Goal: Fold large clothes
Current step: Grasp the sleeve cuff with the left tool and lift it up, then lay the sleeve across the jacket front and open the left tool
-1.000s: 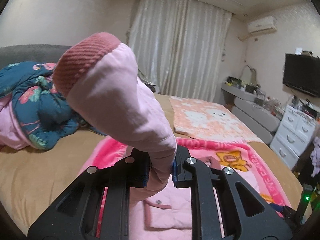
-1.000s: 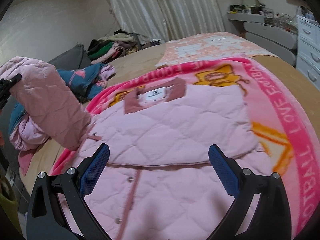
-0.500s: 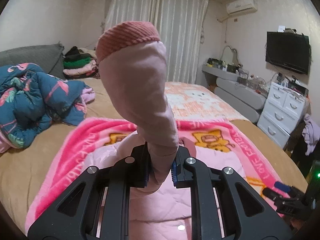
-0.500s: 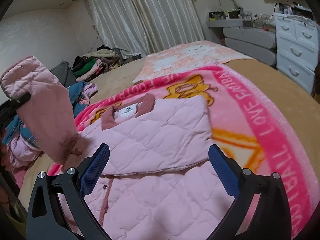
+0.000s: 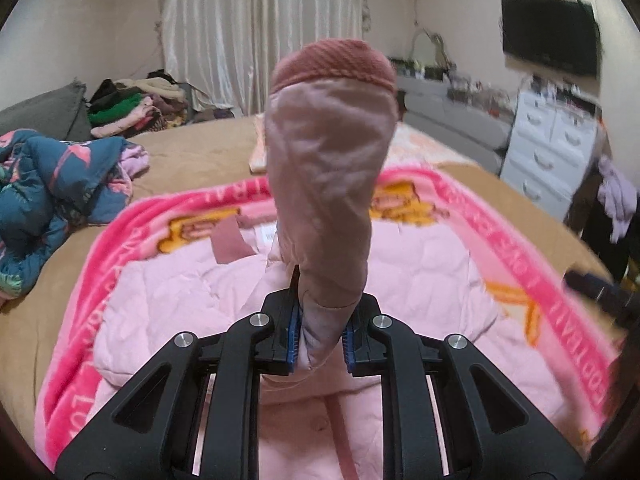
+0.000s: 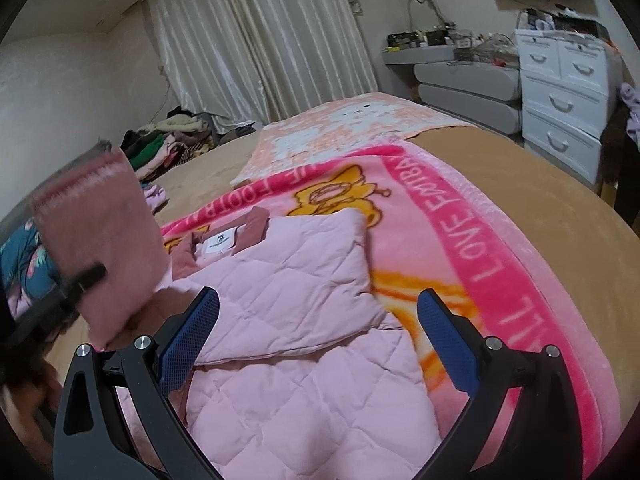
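My left gripper (image 5: 320, 340) has its blue pads clamped on the pale pink quilted sleeve (image 5: 328, 184) of the jacket, and the sleeve stands upright out of the jaws, its darker rose ribbed cuff (image 5: 334, 64) at the top, right in the middle of my left view. Below and beyond it the pale pink quilted jacket (image 6: 288, 308) lies spread on the bright pink fleece blanket with yellow cartoon print (image 6: 472, 248), which covers the tan bed (image 6: 540, 184). The jacket's right side is folded over the body, and the rose collar with a white label (image 6: 222, 242) points to the far end of the bed.

My right gripper (image 6: 316, 344) hangs with its jaws wide apart, holding nothing, just above the near part of the jacket; the folded panel sits between and beyond its blue pads. From this side I see the lifted sleeve at the left, blurred, above the jacket's left edge.

A dark blue flowered quilt (image 5: 48, 192) is bundled at the far left, a pile of clothes (image 5: 136, 108) lies beyond it, and a white drawer chest (image 6: 560, 92) stands at the right.
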Motion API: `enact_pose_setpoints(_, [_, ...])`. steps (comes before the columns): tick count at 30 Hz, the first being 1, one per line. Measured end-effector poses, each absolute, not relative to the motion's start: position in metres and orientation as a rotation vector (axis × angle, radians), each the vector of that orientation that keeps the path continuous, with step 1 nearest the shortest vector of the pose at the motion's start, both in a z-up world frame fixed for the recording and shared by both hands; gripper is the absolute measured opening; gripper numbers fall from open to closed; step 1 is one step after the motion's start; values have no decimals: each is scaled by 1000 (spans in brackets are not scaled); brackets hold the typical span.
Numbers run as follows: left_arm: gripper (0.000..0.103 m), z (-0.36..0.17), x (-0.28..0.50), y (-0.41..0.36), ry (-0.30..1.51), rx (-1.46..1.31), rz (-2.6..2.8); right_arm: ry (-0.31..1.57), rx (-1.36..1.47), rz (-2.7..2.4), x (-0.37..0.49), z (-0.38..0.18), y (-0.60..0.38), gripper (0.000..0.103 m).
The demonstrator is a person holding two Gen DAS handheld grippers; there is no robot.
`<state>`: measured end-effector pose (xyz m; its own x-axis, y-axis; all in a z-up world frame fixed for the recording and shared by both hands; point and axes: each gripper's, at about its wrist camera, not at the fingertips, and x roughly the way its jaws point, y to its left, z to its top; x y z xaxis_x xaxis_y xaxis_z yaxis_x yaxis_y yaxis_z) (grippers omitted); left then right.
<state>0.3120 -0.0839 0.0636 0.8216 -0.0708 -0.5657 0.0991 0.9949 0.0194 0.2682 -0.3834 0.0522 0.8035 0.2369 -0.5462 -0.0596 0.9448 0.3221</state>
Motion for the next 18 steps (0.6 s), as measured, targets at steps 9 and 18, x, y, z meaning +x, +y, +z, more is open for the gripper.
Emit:
enact_pose_setpoints(9, [18,1,311,-126,716,225,-114,634,353,139,267,49,-399,99])
enact_pose_setpoints(18, [70,-34,291,-153,802,373,-197,695,365,198,277,34,-386,99])
